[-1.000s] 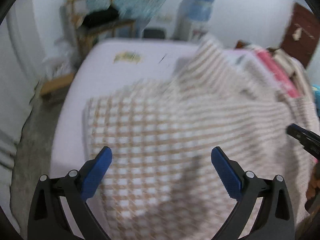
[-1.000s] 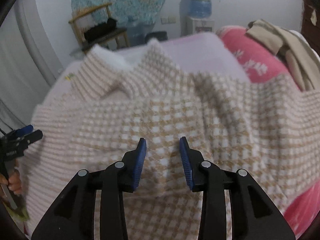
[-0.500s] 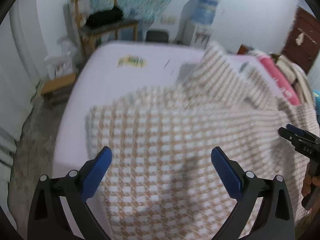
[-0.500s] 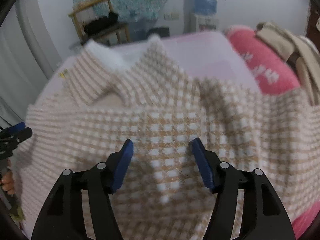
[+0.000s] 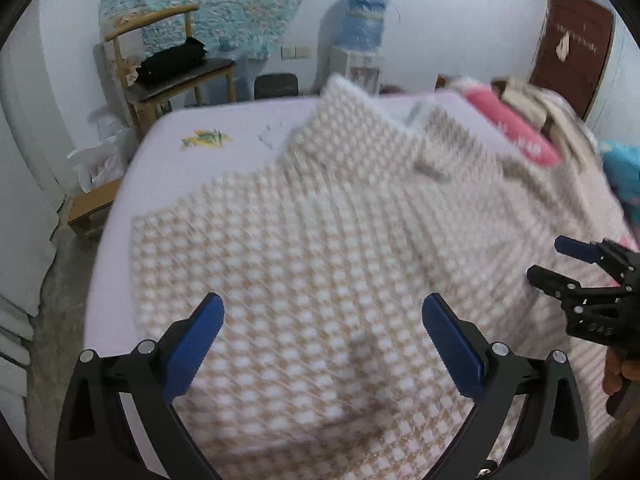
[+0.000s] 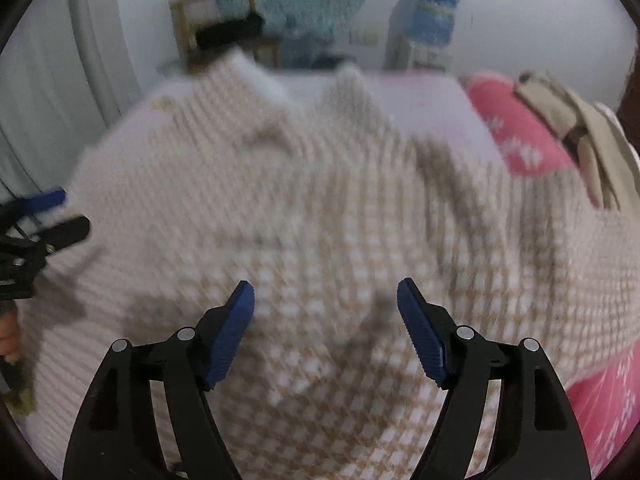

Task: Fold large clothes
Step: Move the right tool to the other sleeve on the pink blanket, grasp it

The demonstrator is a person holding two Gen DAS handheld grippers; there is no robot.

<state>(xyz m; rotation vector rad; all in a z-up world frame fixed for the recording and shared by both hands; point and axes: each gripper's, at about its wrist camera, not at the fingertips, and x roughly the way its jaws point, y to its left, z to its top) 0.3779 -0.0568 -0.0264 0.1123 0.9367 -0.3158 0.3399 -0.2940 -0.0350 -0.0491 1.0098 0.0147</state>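
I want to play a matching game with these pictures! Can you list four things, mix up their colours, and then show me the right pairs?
Things:
1. Checked sweater
2. Pillow
3. Bed sheet
4. Pads of the left tool

Colours:
A. Dark blue
B. Pink with white marks
C. Tan and white
D. Pale lilac

Right pairs: 1-C, 2-B, 3-D, 4-A
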